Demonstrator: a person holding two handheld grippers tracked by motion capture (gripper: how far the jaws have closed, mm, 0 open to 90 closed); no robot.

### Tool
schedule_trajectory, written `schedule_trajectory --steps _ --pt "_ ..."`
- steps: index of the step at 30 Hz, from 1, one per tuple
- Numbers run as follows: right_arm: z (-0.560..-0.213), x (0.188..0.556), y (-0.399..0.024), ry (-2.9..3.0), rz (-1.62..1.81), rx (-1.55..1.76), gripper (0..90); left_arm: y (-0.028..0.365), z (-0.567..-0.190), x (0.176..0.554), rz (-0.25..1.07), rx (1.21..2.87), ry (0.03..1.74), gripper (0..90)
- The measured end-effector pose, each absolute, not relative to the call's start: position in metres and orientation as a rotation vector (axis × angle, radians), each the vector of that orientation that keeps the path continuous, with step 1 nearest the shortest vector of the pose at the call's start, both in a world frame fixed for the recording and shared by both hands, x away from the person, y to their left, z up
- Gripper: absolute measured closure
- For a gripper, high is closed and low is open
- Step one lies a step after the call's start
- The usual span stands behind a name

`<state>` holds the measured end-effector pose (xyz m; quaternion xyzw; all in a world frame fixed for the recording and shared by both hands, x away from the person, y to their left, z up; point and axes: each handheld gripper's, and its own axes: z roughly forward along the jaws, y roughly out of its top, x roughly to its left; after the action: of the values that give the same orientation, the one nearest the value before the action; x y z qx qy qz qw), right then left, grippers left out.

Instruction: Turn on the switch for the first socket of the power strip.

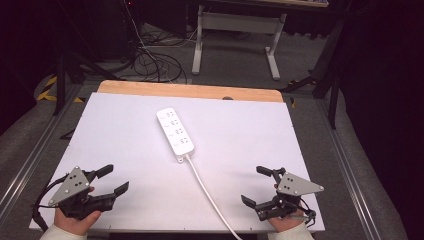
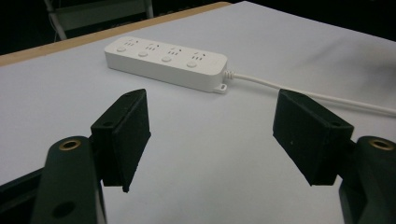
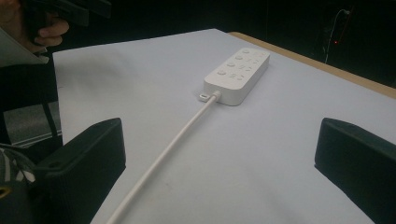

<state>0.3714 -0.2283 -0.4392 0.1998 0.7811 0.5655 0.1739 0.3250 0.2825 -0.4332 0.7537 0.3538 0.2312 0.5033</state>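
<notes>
Holding both grippers wide over a white board

Nearest us, the left gripper [image 1: 111,181] and right gripper [image 1: 257,185] sit at the board's [image 1: 120,130] near corners, jaws spread, holding nothing. Between them the white cord [image 1: 207,192] runs to the power strip [image 1: 175,131] mid-board. Our gripper views show its 4 buttons; the high view adds floor cables [image 1: 150,60] and a desk frame [image 1: 235,35] beyond.

High view looks down over the table; both gripper views sit low, sharing the white plastic power strip [image 1: 175,131].

Lab or workshop, white-topped table [image 1: 125,125], aluminium frame rails [image 1: 30,160], floor cables [image 1: 155,62]
</notes>
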Motion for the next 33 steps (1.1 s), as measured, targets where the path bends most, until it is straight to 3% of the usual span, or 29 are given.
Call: schedule_trajectory --steps 13,28,33 --pt "-0.439 0.371 -0.227 2.224 1.601 0.565 2.5 0.284 -0.429 0.325 0.586 1.826 0.845 25.9" --pt "-0.439 0.371 -0.228 2.218 1.603 0.564 2.5 0.279 -0.419 0.329 0.603 1.865 0.837 35.4" --pt "-0.439 0.371 -0.227 2.219 1.602 0.563 2.5 0.276 -0.411 0.337 0.549 1.907 0.851 38.7"
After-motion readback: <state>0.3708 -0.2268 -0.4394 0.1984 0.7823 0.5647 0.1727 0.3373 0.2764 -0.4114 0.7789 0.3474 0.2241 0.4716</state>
